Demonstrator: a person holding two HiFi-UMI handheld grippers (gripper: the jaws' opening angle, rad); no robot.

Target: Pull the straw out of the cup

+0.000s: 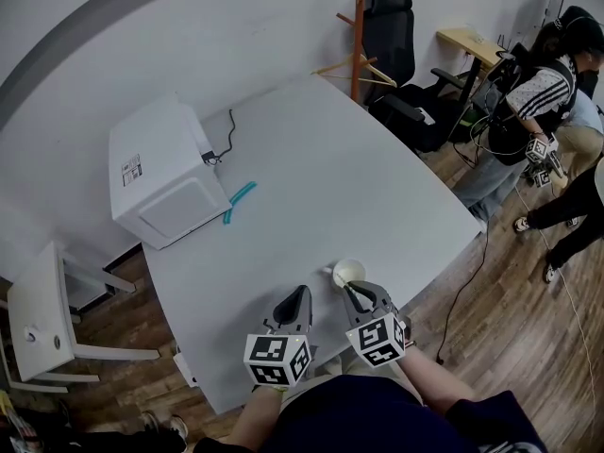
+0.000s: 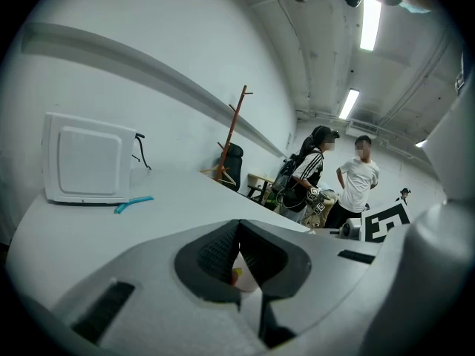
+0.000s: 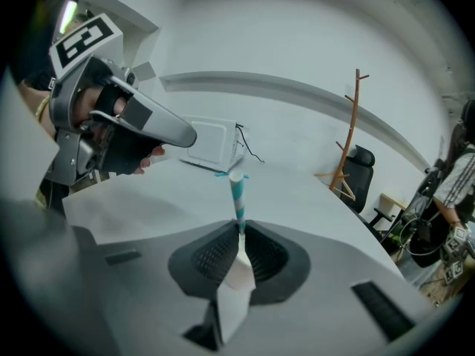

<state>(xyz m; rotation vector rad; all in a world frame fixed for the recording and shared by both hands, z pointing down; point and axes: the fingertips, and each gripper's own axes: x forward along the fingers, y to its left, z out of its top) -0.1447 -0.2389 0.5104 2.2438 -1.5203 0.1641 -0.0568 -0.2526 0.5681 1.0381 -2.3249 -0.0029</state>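
A white paper cup [image 1: 349, 272] stands near the front edge of the white table [image 1: 340, 177]. My right gripper [image 1: 356, 292] is shut on the cup's near wall. In the right gripper view the pinched white wall [image 3: 237, 273] runs down between the pads, and a teal-and-white striped straw [image 3: 237, 197] rises upright just beyond my right gripper [image 3: 239, 232]. My left gripper [image 1: 301, 294] hovers left of the cup, apart from it, jaws together with nothing in them. It also shows as the left gripper [image 3: 185, 133] held by a gloved hand, and as the left gripper [image 2: 237, 227].
A white boxy appliance [image 1: 165, 173] sits at the table's far left with a black cable. Loose teal straws [image 1: 239, 202] lie beside it. A wooden coat rack [image 1: 359, 26] and a black chair [image 1: 392, 36] stand behind the table. People [image 1: 533, 102] stand at right. A white chair [image 1: 42, 319] is at left.
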